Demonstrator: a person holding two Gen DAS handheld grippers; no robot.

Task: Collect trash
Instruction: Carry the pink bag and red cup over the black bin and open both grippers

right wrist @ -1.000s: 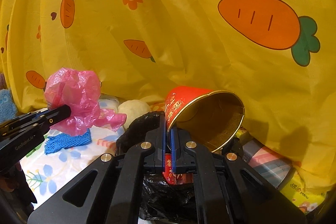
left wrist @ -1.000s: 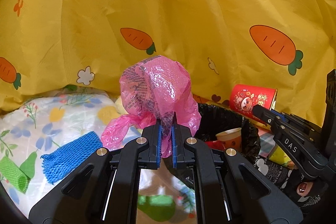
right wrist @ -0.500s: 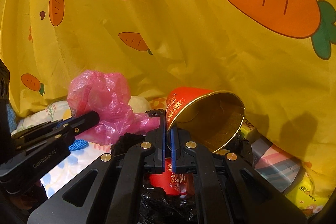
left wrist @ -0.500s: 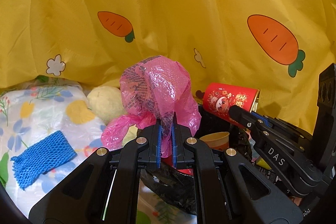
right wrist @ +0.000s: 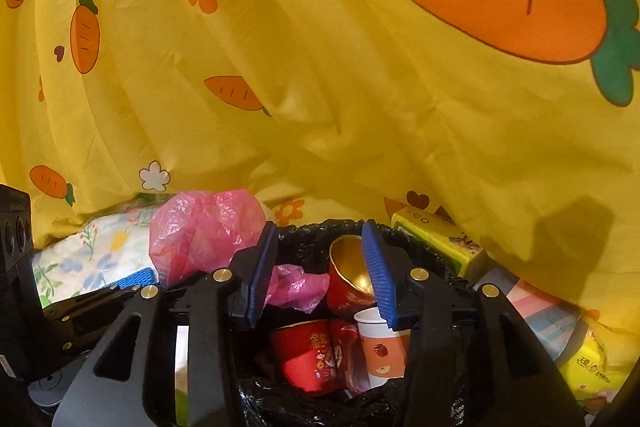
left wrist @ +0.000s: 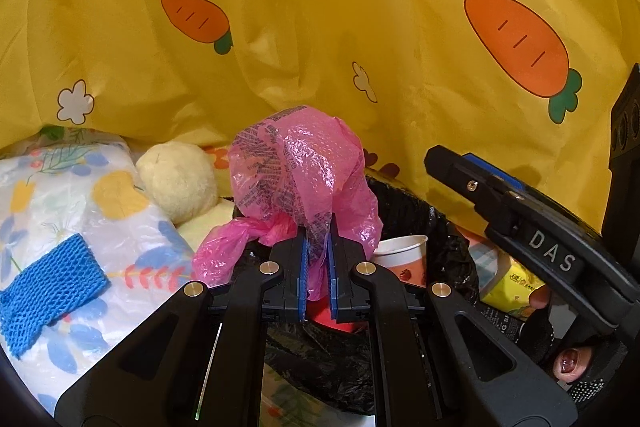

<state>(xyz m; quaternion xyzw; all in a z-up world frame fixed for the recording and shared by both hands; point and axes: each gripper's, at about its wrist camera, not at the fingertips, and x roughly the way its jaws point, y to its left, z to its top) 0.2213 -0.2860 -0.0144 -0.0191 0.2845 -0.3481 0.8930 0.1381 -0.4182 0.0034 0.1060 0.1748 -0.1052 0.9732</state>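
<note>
A yellow curtain [left wrist: 320, 27] printed with carrots and flowers closes off the background, and a floral plastic sheet [left wrist: 60, 195] covers the surface at the left. A bin lined with a black trash bag [right wrist: 320, 239] is positioned below both grippers. The left gripper [left wrist: 316, 267] is clamped on the pink plastic bag [left wrist: 296, 167], which is held crumpled and knotted above the near left edge of the bin opening. The right gripper [right wrist: 320, 267] is spread wide with nothing between its blue pads [right wrist: 376, 267], directly over the bin. Inside the liner, a red cup with a gold interior [right wrist: 348, 279], a second red cup [right wrist: 304, 351] and a white paper cup [right wrist: 380, 347] are seen lying together. The step in hand is judged to be the deposit of the pink bag. The next move calls for the left gripper to be brought fully over the opening and its jaws released, so that the light film drops inside and does not catch on the rim. A blue mesh piece [left wrist: 48, 291] and a pale fuzzy ball [left wrist: 176, 179] lie on the sheet, and yellow packets [right wrist: 436, 239] lie at the right; these are probably to be collected afterwards.
</note>
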